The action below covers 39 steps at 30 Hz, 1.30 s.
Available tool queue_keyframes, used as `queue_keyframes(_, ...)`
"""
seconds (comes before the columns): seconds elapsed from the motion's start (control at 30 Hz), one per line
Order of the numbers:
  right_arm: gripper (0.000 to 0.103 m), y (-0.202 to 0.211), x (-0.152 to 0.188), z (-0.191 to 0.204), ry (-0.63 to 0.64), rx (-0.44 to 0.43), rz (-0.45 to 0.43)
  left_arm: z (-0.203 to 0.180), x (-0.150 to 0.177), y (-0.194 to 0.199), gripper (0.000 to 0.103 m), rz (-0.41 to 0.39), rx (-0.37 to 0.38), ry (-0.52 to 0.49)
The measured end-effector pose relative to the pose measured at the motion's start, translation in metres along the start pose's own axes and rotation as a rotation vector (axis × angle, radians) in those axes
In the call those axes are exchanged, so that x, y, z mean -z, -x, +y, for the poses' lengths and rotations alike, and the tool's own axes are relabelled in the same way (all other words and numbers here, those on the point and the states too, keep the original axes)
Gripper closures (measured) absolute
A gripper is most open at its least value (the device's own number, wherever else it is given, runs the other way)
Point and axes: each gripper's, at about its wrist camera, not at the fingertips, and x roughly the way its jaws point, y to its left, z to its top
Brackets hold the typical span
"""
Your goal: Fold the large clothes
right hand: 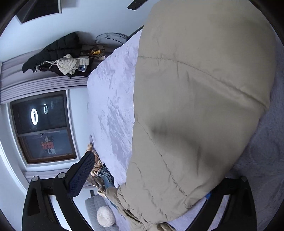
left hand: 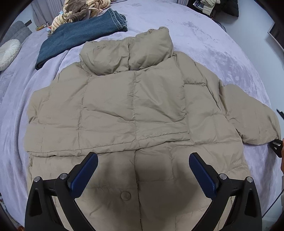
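A beige puffer jacket (left hand: 124, 106) lies spread flat on the lilac bed cover (left hand: 213, 44), collar toward the far side. One sleeve is folded across its body, and the other sleeve (left hand: 248, 115) sticks out to the right. My left gripper (left hand: 142, 158) hovers open over the jacket's lower half, with nothing between its blue pads. In the right wrist view that outstretched sleeve (right hand: 195, 97) fills the space between the jaws of my right gripper (right hand: 142, 156). Its left pad (right hand: 81, 174) stands clear of the fabric and the other finger is hidden behind the sleeve. The right gripper's black tips show at the cuff.
Folded blue jeans (left hand: 79, 35) and plush toys (left hand: 78, 10) lie at the bed's far left, with a round white cushion (left hand: 8, 53) beyond the edge. A dark coat and other clothes (right hand: 53, 51) are piled beside the bed near a window (right hand: 44, 128).
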Motion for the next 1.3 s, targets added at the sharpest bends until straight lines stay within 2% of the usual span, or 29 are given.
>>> queue_keyframes(0.03,0.056,-0.004,0.000,0.000,-0.016,-0.015,0.011,0.003,-0.001,0.001,0.000,-0.007,-0.003,0.007)
queue_keyframes(0.1,0.085,-0.011,0.003,0.000,-0.032,-0.035,0.038,0.011,-0.001,0.005,0.000,-0.022,-0.012,0.025)
queue_keyframes(0.13,0.091,-0.014,0.004,0.004,-0.026,-0.051,0.046,0.015,-0.002,0.006,0.000,-0.027,-0.018,0.033)
queue_keyframes(0.23,0.093,-0.024,0.013,0.026,0.037,-0.088,0.075,0.029,-0.003,0.009,0.000,-0.042,-0.028,0.061)
queue_keyframes(0.3,0.093,-0.035,0.026,0.054,0.121,-0.105,0.118,0.041,-0.003,0.011,0.000,-0.047,-0.041,0.081)
queue_keyframes(0.43,0.093,-0.065,0.073,0.133,0.410,-0.102,0.227,0.066,-0.006,0.013,0.000,-0.063,-0.045,0.125)
queue_keyframes(0.57,0.093,-0.103,0.148,0.209,0.755,-0.063,0.318,0.091,-0.009,0.013,0.000,-0.093,-0.069,0.143)
queue_keyframes(0.67,0.093,-0.135,0.223,0.237,1.000,-0.005,0.381,0.115,-0.009,0.007,0.000,-0.097,-0.082,0.174)
queue_keyframes(0.77,0.093,-0.175,0.292,0.230,1.163,0.080,0.458,0.136,-0.007,0.000,0.000,-0.097,-0.086,0.207)
queue_keyframes(0.87,0.093,-0.209,0.338,0.200,1.220,0.158,0.530,0.156,-0.002,-0.008,0.000,-0.089,-0.083,0.232)
queue_keyframes(0.97,0.093,-0.226,0.359,0.160,1.197,0.227,0.574,0.168,0.001,-0.012,0.000,-0.097,-0.080,0.230)
queue_keyframes(1.1,0.093,-0.244,0.365,0.119,1.169,0.338,0.598,0.175,0.001,-0.019,0.000,-0.094,-0.054,0.229)
queue_keyframes(1.17,0.087,-0.243,0.365,0.114,1.167,0.372,0.588,0.176,0.000,-0.021,0.000,-0.093,-0.037,0.233)
queue_keyframes(1.2,0.073,-0.243,0.365,0.117,1.163,0.378,0.589,0.176,-0.002,-0.023,0.000,-0.093,-0.027,0.234)
queue_keyframes(1.23,0.048,-0.240,0.364,0.119,1.152,0.375,0.595,0.177,-0.004,-0.023,0.000,-0.096,-0.015,0.237)
queue_keyframes(1.3,0.028,-0.226,0.358,0.129,1.130,0.346,0.584,0.177,-0.007,-0.023,0.000,-0.106,0.012,0.240)
